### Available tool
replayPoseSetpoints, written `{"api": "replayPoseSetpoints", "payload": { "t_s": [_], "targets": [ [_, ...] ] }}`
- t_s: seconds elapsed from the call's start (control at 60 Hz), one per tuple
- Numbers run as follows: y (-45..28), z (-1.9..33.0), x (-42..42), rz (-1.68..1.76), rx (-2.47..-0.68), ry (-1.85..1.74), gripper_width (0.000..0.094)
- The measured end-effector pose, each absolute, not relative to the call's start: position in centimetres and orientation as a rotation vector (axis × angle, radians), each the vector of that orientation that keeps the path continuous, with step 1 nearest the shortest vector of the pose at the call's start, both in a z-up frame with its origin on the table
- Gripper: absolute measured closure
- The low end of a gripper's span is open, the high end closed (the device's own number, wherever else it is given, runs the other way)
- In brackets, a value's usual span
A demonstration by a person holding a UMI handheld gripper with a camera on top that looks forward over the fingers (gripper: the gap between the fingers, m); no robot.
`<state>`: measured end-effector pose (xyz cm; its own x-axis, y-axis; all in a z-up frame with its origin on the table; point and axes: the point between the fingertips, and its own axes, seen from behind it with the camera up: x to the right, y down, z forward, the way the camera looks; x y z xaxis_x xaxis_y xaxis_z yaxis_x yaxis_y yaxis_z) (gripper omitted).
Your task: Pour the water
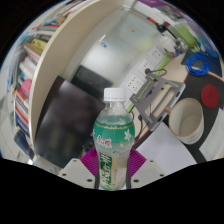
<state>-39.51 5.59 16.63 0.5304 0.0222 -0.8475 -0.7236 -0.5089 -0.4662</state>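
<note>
The gripper (113,170) is clamping a green-labelled water bottle (113,140) between its two fingers, holding it upright and lifted in the air above the desk (175,155), its white cap seemingly on. The carrying step looks underway; next the bottle probably needs bringing over the white cup (186,117) near the desk's far edge, then tipping.

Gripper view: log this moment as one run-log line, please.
task: pour water | gripper: shut on bottle | bottle: green label, white cap on, tilted with the view | cup: white, beyond to the right | pouring: not begun
</note>
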Motion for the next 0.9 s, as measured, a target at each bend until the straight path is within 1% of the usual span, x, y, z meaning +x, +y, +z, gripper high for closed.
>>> {"api": "replayPoseSetpoints", "payload": {
  "t_s": [0.083,0.217,0.35,0.417,0.467,0.517,0.667,0.783,0.833,0.9],
  "targets": [
    [5.2,18.3,-38.8,1.271,-1.837,0.754,0.0582],
    [4.8,19.4,-37.6,1.5,-1.758,0.927,0.0582],
    [4.8,21.1,-36.8,1.858,-1.565,1.205,0.0583],
    [5.0,21.2,-36.1,1.983,-1.461,1.315,0.0584],
    [5.0,21.0,-35.7,2.025,-1.413,1.367,0.0583],
    [5.0,20.8,-35.5,2.032,-1.402,1.377,0.0583],
    [5.4,21.6,-34.9,2.132,-1.329,1.405,0.0584],
    [5.1,21.9,-35.0,2.156,-1.351,1.423,0.0585],
    [4.7,21.7,-35.4,2.104,-1.449,1.352,0.0584],
    [4.0,21.7,-35.1,1.89,-1.648,1.127,0.0582]
  ]
}}
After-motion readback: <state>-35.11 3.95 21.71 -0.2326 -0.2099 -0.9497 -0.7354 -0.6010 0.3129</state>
